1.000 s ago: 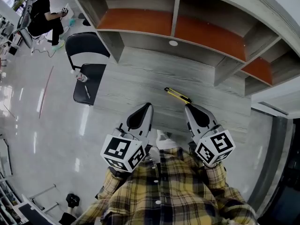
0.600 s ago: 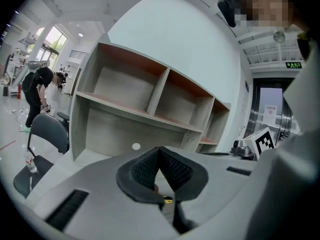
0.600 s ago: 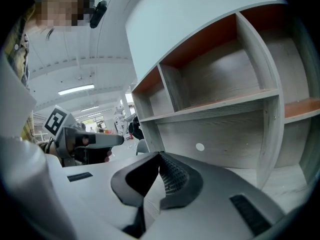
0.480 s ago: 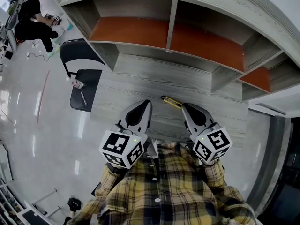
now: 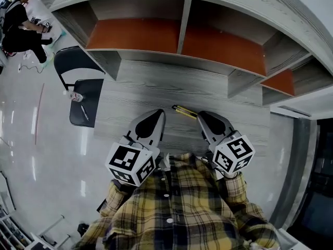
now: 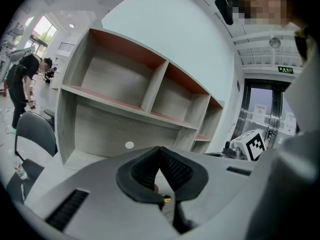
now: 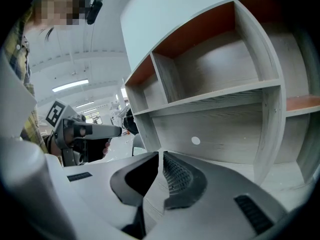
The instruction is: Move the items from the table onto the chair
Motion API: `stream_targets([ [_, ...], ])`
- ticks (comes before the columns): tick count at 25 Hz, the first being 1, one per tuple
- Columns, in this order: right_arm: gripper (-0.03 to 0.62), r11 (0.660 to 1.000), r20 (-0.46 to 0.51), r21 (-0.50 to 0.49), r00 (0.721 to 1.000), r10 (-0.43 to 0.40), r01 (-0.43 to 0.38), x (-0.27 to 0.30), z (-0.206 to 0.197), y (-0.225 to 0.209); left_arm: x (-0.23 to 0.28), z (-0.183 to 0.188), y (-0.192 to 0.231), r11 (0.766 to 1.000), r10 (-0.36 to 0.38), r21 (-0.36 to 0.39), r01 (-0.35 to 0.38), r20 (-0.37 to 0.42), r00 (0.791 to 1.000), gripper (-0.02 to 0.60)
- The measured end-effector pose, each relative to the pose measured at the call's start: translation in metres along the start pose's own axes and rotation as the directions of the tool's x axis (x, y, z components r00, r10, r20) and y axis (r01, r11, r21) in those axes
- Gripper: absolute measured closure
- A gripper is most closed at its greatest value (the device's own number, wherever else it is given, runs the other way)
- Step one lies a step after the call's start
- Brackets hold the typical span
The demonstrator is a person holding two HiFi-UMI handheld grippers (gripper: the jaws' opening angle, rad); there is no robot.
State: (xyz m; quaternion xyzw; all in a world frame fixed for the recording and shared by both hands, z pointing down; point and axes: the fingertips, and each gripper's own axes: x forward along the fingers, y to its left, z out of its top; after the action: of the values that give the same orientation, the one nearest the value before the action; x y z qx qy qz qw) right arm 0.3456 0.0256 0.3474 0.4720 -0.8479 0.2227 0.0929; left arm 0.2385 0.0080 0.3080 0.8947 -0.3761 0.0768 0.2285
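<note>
Currently the left gripper (image 5: 156, 113) and right gripper (image 5: 202, 115) hover over the grey table (image 5: 171, 85), both fully closed and empty; a yellow-and-black utility knife (image 5: 184, 111) lies between their tips, nearer the right; the chair (image 5: 91, 94) at the table's left end holds a bottle (image 5: 76, 96) and pen (image 5: 83, 113); probably best to open the right jaws wide and grasp the knife mid-body.

grey table (image 5: 171, 85): yellow cutter (image 5: 184, 111) near front | black chair (image 5: 92, 95): bottle (image 5: 76, 96), pen (image 5: 84, 113)

Left gripper (image 5: 157, 113) and right gripper (image 5: 201, 114) moved forward over the table (image 5: 156, 87) near edge. Right tip is now just beside the yellow knife (image 5: 183, 111).
</note>
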Motion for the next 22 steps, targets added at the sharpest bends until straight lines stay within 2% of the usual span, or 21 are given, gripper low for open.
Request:
stream_targets([
  [5,0.569,1.000,-0.026,-0.008,0.999,0.024,-0.024,0.003,-0.006,-0.006,-0.004,0.000,0.007,1.000,0.018,-0.001,-0.018,0.002,1.000,0.577],
  [6,0.556,0.999,-0.036,-0.011,0.999,0.034,-0.034,0.004,-0.008,-0.007,-0.006,-0.001,0.009,1.000,0.024,-0.002,-0.024,0.002,1.000,0.577],
  [8,0.489,0.998,-0.065,-0.019,0.996,0.059,-0.060,0.007,-0.013,-0.008,-0.009,-0.002,0.012,0.999,0.038,-0.005,-0.038,0.002,0.999,0.577],
  [12,0.454,0.993,-0.156,-0.081,0.985,0.076,-0.090,0.017,-0.031,-0.015,-0.014,-0.004,0.020,0.998,0.066,-0.022,-0.065,0.003,0.998,0.577],
  [16,0.428,0.973,-0.306,-0.184,0.949,0.076,-0.137,0.028,-0.058,-0.021,-0.024,-0.008,0.027,0.994,0.108,-0.027,-0.108,-0.005,0.994,0.577],
  [22,0.424,0.953,-0.437,-0.213,0.893,0.107,-0.218,0.049,-0.096,-0.029,-0.039,-0.015,0.036,0.985,0.169,-0.034,-0.169,-0.018,0.985,0.577],
])
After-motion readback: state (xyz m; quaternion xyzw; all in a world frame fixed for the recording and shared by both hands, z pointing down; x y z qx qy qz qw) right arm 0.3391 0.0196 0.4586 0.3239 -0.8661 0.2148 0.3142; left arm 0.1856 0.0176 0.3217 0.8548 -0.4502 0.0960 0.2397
